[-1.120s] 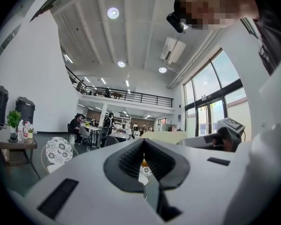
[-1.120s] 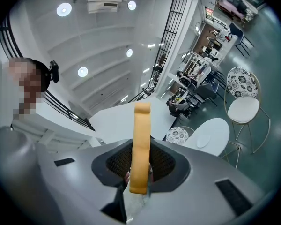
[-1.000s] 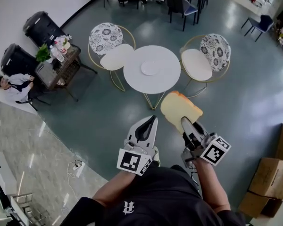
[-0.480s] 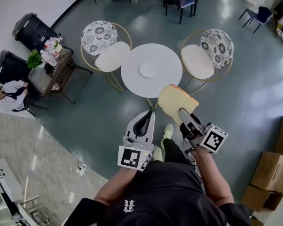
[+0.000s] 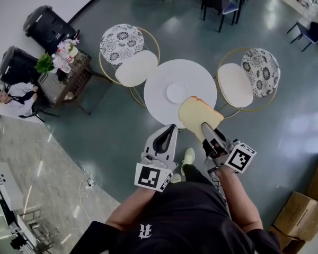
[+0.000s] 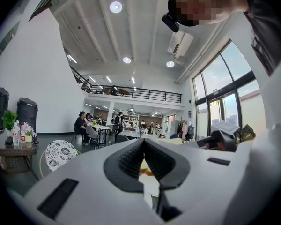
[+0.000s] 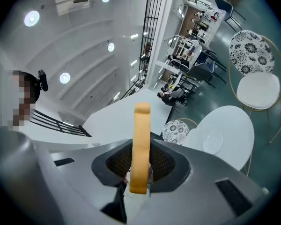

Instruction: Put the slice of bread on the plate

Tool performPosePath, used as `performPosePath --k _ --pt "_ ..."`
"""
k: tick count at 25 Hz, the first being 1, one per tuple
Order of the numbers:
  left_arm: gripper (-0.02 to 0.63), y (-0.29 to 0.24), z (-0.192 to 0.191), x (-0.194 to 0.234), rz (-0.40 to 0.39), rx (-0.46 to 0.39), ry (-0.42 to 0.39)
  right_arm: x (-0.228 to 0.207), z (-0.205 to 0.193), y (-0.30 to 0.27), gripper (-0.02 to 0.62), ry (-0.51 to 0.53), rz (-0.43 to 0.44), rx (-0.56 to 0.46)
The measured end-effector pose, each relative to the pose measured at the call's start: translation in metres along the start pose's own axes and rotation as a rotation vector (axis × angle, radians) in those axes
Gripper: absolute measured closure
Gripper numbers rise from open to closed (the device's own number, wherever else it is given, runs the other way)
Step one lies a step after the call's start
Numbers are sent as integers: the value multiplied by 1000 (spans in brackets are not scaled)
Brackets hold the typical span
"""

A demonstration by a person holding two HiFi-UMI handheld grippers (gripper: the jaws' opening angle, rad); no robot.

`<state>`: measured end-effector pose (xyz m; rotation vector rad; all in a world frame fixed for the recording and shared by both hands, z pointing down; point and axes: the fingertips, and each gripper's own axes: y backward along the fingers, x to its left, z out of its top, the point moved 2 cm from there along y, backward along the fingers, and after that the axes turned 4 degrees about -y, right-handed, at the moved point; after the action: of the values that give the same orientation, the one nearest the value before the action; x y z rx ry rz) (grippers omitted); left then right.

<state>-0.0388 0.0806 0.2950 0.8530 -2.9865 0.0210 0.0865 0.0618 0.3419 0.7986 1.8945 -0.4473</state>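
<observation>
A tan slice of bread stands on edge in my right gripper, which is shut on its lower end. In the right gripper view the bread rises edge-on between the pads. It hangs over the near edge of the round white table, close to a small white plate at the table's middle; that view also shows the table and plate to the right. My left gripper is shut and empty, level with the right one, just short of the table; its jaws meet in the left gripper view.
Two gold-framed chairs with patterned backs flank the table, one at the left and one at the right. A side table with a plant and bottles, black bins and a seated person are at the left. Cardboard boxes sit at the lower right.
Both grippers and the bread have moved forward toward the table. The bread now overlaps the table's near edge beside the plate. Neither grip has changed.
</observation>
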Motion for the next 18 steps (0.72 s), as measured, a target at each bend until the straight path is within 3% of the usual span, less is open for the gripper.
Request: performPosePath --k 9,18 --pt "600 -54 -3 31 50 15 -6 -53 33 -53 506 -75 7 64" --pt "600 -91 -29 60 14 58 29 -135 16 -96 506 -171 -106 134"
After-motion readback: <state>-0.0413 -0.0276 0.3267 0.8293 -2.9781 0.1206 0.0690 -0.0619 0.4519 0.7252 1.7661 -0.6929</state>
